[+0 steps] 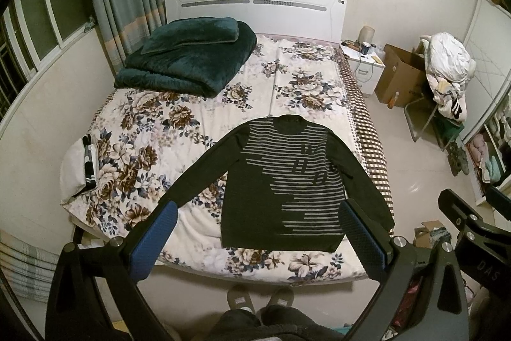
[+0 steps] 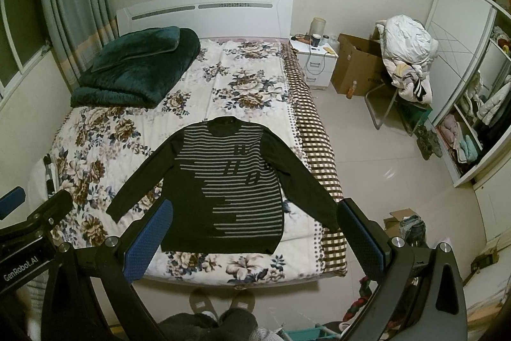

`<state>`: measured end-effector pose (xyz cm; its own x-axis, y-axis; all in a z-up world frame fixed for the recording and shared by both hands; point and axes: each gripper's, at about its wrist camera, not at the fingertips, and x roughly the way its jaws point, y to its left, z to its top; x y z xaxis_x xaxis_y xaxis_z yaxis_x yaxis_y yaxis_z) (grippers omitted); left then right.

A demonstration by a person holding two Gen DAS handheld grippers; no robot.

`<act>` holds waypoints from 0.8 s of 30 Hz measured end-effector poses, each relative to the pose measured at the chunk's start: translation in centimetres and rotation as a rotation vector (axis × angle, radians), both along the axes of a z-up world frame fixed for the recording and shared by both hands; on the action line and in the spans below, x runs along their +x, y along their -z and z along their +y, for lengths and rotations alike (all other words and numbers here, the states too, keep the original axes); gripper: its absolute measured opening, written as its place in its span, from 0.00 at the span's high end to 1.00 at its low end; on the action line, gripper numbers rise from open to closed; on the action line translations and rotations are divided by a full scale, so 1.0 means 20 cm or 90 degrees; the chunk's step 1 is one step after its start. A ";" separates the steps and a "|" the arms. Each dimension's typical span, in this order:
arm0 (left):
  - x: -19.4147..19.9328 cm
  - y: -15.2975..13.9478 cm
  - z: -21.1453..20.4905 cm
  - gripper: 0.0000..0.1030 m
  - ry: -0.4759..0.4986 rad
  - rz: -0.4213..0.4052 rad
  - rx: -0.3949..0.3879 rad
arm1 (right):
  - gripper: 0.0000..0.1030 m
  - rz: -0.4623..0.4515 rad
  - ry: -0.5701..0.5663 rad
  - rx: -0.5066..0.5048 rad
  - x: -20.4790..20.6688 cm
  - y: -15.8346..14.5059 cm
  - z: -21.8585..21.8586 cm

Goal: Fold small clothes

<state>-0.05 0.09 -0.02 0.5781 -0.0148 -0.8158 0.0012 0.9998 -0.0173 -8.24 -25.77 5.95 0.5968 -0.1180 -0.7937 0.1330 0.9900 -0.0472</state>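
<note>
- A folded white garment is lying at the left edge of the bed, well apart from the work.
- The left gripper is hanging above the near end of the bed with its jaws spread wide, gripping nothing.
- The sweater is lying flat and face up on the near half of the bed, collar pointing far, both sleeves stretching out and down toward the near corners.
- The left sleeve is looking like the first fold; pinching it by the cuff and carrying it across the chest should be keeping the body from dragging.
- The right gripper is likewise hanging wide open and empty, near the hem.
- The right sleeve is reaching close to the checked edge of the bed, so lifting it inward rather than sliding it should be keeping it from slipping off.
</note>
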 end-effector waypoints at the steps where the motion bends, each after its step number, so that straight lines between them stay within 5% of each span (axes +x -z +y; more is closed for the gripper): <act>1: 0.01 0.00 -0.04 0.00 0.000 -0.001 0.001 | 0.00 0.000 0.000 0.000 0.00 0.00 0.00; 18: 0.03 -0.02 -0.10 0.00 -0.005 -0.011 0.007 | 0.00 0.001 0.001 0.009 0.02 -0.03 0.02; 24: 0.28 -0.01 -0.10 0.00 -0.028 -0.103 0.072 | 0.00 0.023 0.040 0.093 0.21 0.01 -0.05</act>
